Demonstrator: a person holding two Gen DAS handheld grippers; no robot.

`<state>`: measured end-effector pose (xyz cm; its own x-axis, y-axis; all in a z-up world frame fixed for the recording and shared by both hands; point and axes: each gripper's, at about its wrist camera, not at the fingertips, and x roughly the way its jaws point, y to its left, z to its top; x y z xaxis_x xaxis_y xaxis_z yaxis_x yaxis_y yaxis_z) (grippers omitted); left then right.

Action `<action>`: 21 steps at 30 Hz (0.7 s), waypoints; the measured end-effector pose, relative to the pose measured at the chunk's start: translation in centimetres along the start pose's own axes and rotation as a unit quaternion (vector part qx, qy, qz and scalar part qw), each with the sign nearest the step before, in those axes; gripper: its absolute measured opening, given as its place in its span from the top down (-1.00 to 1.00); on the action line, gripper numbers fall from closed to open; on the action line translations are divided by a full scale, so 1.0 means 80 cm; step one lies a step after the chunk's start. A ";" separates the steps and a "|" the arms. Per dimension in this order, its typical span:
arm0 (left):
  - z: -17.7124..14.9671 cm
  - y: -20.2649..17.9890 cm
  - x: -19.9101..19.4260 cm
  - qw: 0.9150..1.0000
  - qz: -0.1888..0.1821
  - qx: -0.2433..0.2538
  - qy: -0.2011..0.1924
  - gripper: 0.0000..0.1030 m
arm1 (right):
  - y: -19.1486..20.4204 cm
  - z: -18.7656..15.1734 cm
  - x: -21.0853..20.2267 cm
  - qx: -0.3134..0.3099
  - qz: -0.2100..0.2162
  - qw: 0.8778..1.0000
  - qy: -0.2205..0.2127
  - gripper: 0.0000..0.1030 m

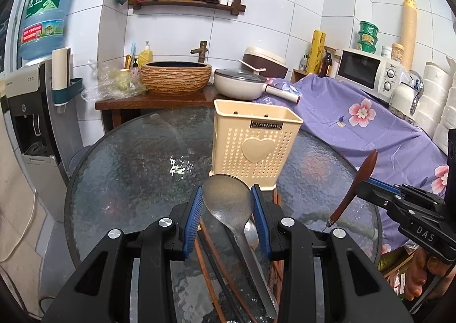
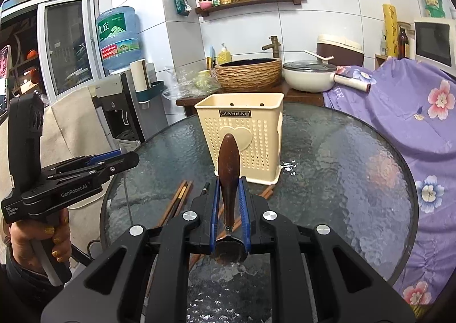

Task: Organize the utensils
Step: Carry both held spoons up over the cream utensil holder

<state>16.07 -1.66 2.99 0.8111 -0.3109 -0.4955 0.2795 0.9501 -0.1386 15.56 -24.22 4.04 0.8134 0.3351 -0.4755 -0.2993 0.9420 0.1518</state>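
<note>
A cream perforated utensil holder [image 1: 255, 140] with a heart stands upright on the round glass table [image 1: 128, 169]; it also shows in the right wrist view [image 2: 242, 137]. My left gripper [image 1: 227, 203] stands open around the bowl of a translucent grey rice paddle [image 1: 228, 203] lying on the table; the pads sit close beside it, contact unclear. A metal spoon [image 1: 251, 233] lies under the paddle. My right gripper [image 2: 230, 203] is shut on a brown wooden spoon [image 2: 228, 172], held up in front of the holder; it also shows in the left wrist view [image 1: 354, 184].
Wooden chopsticks [image 2: 176, 203] lie on the glass near the grippers. A purple flowered cloth [image 1: 370, 129] covers the counter at right, with a microwave [image 1: 367, 72]. Behind the table stand a basin [image 1: 175, 76], a white pan [image 1: 242, 83] and a water dispenser [image 1: 31, 112].
</note>
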 end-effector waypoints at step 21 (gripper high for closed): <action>0.163 -0.006 0.038 0.996 -0.003 -0.010 -0.083 0.34 | -0.017 0.159 0.027 -0.006 0.011 0.999 -0.046 0.72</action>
<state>25.06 -3.42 12.75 0.8839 -0.3152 -0.3454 0.2760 0.9479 -0.1589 24.07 -24.57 13.78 0.8493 0.3562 -0.3896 -0.3229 0.9344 0.1505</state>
